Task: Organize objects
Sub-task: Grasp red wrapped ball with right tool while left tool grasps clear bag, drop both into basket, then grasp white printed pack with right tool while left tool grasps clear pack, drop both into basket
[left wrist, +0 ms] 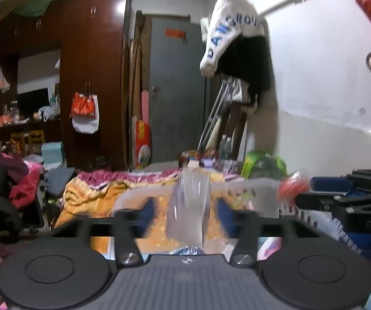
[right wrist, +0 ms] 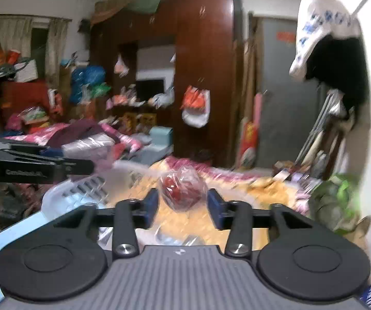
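In the left wrist view a clear plastic bag (left wrist: pixel 189 206) hangs between the blue pads of my left gripper (left wrist: pixel 185 214); the jaws stand wide and the pads do not touch it, the view is blurred. In the right wrist view a red round object wrapped in clear plastic (right wrist: pixel 183 188) sits between the blue pads of my right gripper (right wrist: pixel 183 206), with gaps on both sides. The right gripper also shows at the right of the left wrist view (left wrist: pixel 340 201) with the red bundle (left wrist: pixel 292 187) at its tip. The left gripper shows at the left of the right wrist view (right wrist: pixel 87 166).
A white slotted plastic basket (right wrist: pixel 82 191) lies below the left gripper on a bed with an orange patterned cover (right wrist: pixel 237 201). Piled clothes (left wrist: pixel 7 180) lie to the left. A brown wardrobe (left wrist: pixel 92 77), a grey door (left wrist: pixel 177 90) and a white wall (left wrist: pixel 327 90) stand behind.
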`<state>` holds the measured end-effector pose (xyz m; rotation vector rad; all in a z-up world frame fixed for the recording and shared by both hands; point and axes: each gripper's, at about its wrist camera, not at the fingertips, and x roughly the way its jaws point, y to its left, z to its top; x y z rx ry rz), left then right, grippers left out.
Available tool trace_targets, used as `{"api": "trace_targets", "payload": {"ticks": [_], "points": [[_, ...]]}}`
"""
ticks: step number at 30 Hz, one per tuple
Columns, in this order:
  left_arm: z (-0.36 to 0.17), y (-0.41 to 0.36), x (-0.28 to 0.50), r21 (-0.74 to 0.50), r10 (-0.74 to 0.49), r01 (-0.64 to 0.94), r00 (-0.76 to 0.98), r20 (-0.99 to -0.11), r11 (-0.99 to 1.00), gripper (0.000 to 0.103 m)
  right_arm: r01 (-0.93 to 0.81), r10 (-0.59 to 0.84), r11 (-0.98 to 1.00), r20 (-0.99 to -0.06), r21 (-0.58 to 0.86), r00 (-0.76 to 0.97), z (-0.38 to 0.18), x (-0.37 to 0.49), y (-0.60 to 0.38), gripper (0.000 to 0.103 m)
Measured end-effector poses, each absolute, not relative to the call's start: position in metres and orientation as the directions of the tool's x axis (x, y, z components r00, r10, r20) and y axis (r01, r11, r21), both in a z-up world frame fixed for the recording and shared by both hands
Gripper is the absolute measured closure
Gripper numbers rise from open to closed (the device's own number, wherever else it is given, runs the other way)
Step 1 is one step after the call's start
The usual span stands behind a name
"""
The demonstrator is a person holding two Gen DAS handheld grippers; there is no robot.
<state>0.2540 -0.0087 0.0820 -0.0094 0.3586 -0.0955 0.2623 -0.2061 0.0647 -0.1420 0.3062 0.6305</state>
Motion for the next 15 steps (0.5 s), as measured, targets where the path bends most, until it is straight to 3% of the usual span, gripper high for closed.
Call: {"api": "trace_targets", "payload": {"ticks": [1,3,7,15], "points": [[0.080,-0.008,0.251,-0.024,-0.096,0.094,0.934,-0.343,0.995,0.026,-0.587,0.546,0.809,-0.317,-0.040,0.775,0.061,0.261,-0.208,0.013],[0.077,-0.004,0.229,-0.020,-0.095,0.093,0.945,-0.312,0.995,0.026,-0.549,0.512,0.832,-0.279,-0.073,0.813,0.057,0.244,-0.216,0.000],[0.057,0.010,0.163,-0.026,-0.074,0.070,0.958,-0.277,0.997,0.019,-0.533,0.514,0.846,-0.247,-0.012,0.821,0.031,0.191,-0.251,0.000],[-0.019,0.022,0.085,-0.104,-0.029,-0.001,0.956,-0.292,0.995,0.019,-0.571,0.562,0.819,-0.278,0.055,0.779,-0.053,0.104,-0.256,0.000]]}}
